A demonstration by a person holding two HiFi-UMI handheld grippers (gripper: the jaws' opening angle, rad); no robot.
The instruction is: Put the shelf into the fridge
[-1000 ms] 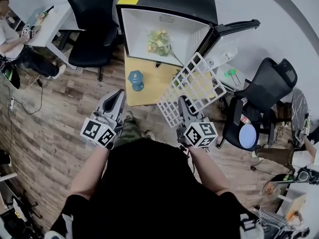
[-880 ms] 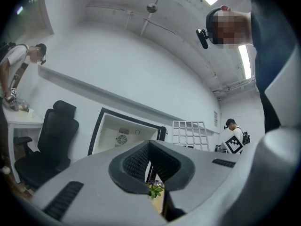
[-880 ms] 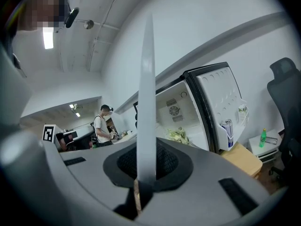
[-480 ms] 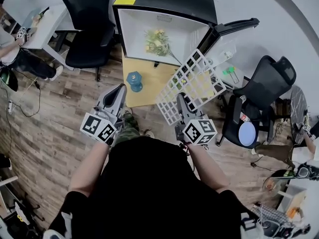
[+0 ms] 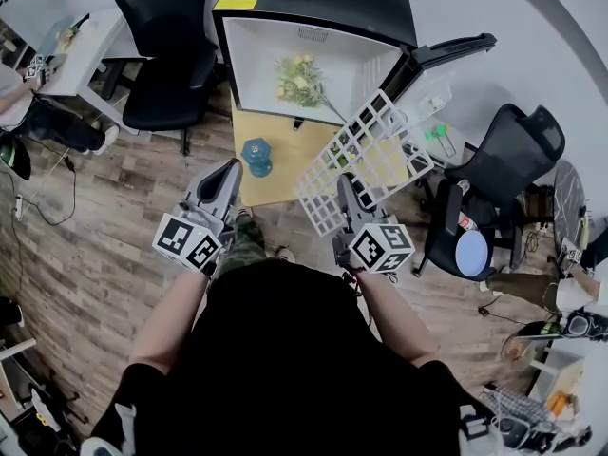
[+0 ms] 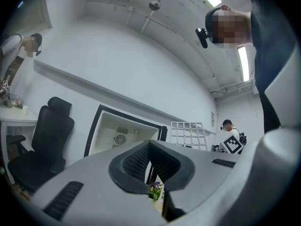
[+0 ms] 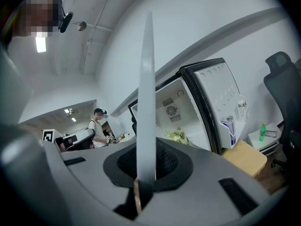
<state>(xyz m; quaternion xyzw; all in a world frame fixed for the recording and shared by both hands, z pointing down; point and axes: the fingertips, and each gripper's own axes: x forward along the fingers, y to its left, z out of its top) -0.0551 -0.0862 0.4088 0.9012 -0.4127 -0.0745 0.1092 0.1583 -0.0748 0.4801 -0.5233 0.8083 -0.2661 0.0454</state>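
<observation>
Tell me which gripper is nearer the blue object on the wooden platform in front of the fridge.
Left. The left gripper sits just short of the blue object; the right gripper is farther off to its right, clamping the white shelf.

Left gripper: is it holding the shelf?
No, the left gripper has its jaws together on nothing; the shelf sits edge-on in the right gripper.
</observation>
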